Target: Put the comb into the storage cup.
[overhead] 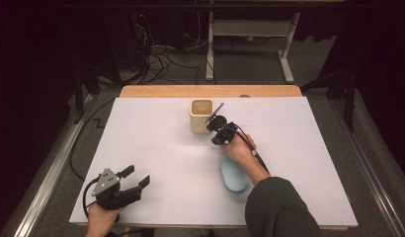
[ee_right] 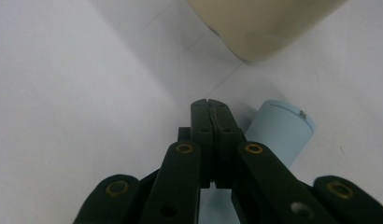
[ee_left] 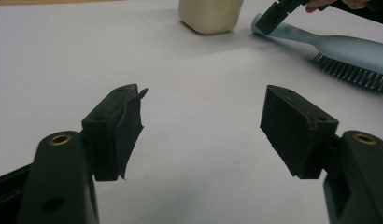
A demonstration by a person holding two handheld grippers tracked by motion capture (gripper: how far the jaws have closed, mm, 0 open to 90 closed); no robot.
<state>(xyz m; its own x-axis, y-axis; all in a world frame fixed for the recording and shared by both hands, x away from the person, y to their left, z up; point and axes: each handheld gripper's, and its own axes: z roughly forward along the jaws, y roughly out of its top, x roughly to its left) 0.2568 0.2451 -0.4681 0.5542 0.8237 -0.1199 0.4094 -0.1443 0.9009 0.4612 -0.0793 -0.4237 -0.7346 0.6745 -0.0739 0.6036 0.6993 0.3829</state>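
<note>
Right gripper [ee_right: 210, 105] is clamped shut on nothing, jaws pressed together right over the brush [ee_right: 278, 130] handle tip, cup [overhead: 201, 115] just off at 11 o'clock. I'd open up, straddle the handle, then squeeze. Left gripper [ee_left: 203, 126] sits released at the table's [overhead: 156, 148] 7 o'clock corner, holding nothing.

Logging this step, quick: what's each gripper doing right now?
Left gripper: open, nothing between its jaws.
Right gripper: shut on nothing, beside the handle end of the light blue brush.
</note>
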